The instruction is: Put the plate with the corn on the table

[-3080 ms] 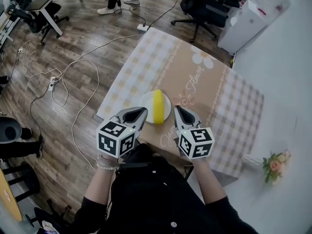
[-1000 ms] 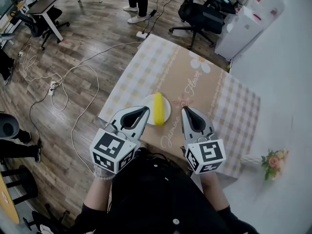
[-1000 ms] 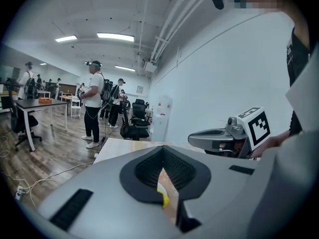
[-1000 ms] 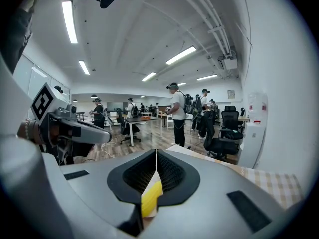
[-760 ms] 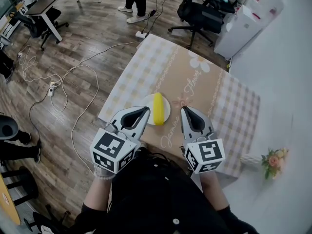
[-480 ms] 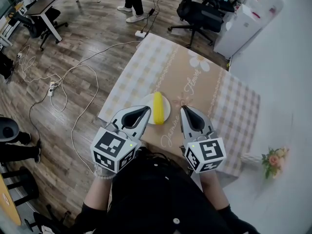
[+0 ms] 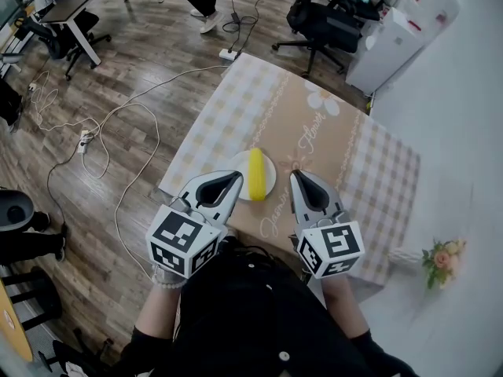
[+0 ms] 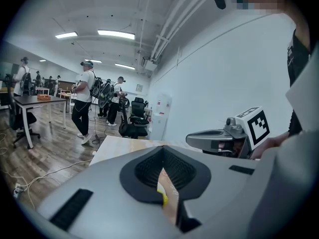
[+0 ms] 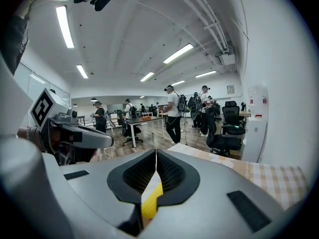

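Your left gripper point(image 7: 233, 177), jaws together and empty, hangs left of centre, just beside the plate point(image 7: 269, 177). The plate rests on the tabletop point(image 7: 346, 151) near its left edge and carries the corn point(image 7: 255, 171). Your right gripper point(image 7: 295, 176), jaws likewise together and empty, flanks the plate's right rim. Open tabletop stretches toward the upper right.

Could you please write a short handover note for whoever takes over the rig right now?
Left gripper: shut, holding nothing, held near the left side of the plate.
Right gripper: shut, holding nothing, to the right of the plate.
Things: the plate lies flat on the table, near its front edge, with the corn lying on it.
Done: the plate with the corn appears to be set down; neither gripper holds it.
Left: probably nothing, other than drawing both grippers clear.
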